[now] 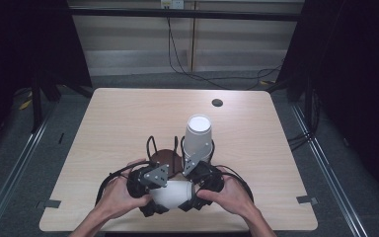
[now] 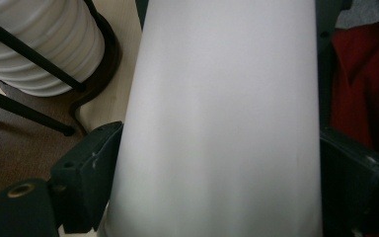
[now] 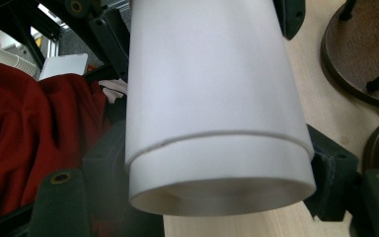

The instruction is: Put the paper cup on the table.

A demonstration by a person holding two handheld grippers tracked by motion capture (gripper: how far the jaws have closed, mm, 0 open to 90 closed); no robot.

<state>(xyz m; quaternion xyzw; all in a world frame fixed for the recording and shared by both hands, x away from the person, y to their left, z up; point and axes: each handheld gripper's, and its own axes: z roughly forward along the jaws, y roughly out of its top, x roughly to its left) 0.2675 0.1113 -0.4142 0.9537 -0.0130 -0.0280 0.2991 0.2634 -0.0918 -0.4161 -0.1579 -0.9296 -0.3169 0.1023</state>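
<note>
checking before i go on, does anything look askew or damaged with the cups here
One oddity: in the right gripper view the held white cups are really two nested cups, with an inner rim stepping out past the outer one. Both grippers, left and right, clamp them. No dents or spills show. The cup stack in the rack stands upright.

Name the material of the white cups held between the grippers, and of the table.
White cups: likely paper, matte and smooth; a thin edge where one sleeves into the other suggests two nested. Table: pale wood-grain top, probably laminate, with a low sheen; the grain shows faintly.
</note>
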